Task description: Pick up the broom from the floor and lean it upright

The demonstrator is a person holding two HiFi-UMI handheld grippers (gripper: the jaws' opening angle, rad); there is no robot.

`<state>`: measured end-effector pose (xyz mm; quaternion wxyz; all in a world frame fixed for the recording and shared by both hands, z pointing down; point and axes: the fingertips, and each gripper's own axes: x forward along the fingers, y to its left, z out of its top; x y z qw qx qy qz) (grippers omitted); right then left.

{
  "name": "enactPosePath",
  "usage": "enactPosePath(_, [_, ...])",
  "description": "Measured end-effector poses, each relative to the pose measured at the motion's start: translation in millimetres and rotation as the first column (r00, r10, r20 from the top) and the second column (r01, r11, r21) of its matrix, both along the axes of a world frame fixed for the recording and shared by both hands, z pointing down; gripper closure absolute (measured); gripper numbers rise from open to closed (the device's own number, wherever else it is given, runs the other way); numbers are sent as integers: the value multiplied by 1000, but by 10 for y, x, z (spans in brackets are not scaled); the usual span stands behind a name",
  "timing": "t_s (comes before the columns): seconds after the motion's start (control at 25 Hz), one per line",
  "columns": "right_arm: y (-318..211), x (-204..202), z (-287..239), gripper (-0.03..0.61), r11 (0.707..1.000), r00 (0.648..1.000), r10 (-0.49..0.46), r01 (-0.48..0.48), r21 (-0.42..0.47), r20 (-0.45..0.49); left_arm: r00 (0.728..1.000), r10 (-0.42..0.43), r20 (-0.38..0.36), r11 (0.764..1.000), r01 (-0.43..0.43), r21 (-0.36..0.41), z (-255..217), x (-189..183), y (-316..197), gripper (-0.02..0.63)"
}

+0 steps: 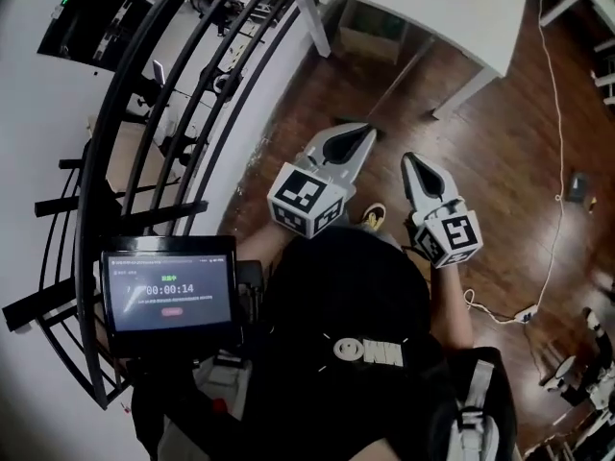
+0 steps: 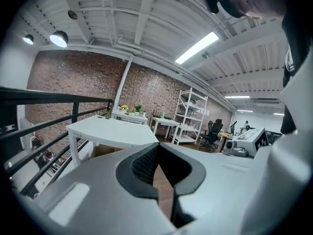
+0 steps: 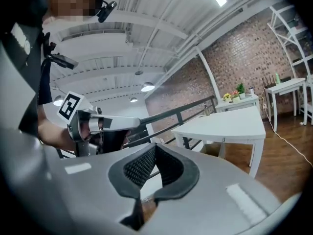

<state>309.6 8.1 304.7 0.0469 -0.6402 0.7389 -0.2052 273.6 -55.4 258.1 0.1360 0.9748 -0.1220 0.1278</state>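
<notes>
In the head view both grippers are held out level in front of the person, above the wooden floor. My left gripper (image 1: pixel 366 133) is shut with nothing between its pads (image 2: pixel 157 146). My right gripper (image 1: pixel 415 158) is also shut and empty (image 3: pixel 154 148), a little to the right of the left one. A thin pale line (image 1: pixel 399 80) on the floor runs from under the table towards the left gripper's tip. It may be the broom's handle, but I cannot tell. Neither gripper view shows a broom. The left gripper (image 3: pixel 98 124) appears in the right gripper view.
A white table (image 1: pixel 432 8) stands ahead, with a cardboard box (image 1: pixel 370 27) under it. A black railing (image 1: pixel 144 161) runs along the left. A timer screen (image 1: pixel 169 291) is at the lower left. A white cable (image 1: pixel 555 161) lies on the floor at the right.
</notes>
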Motion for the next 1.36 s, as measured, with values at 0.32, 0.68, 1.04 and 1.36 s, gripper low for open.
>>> enactPosePath(0.32, [227, -90, -448, 575, 996, 997, 35, -29, 85, -68, 998, 66, -8, 989, -64, 130, -254, 6, 605, 595])
enactPosePath(0.68, [257, 18, -598, 575, 995, 995, 13, -3, 101, -103, 999, 35, 2, 985, -35, 169, -313, 215, 572, 595])
enactPosePath(1.04, [90, -71, -508, 575, 993, 996, -34, 42, 107, -82, 999, -19, -27, 986, 23, 165, -254, 81, 420, 595])
enactPosePath(1.36, [-24, 38, -542, 575, 991, 995, -29, 41, 126, -93, 1000, -7, -10, 986, 8, 169, -249, 208, 286, 595])
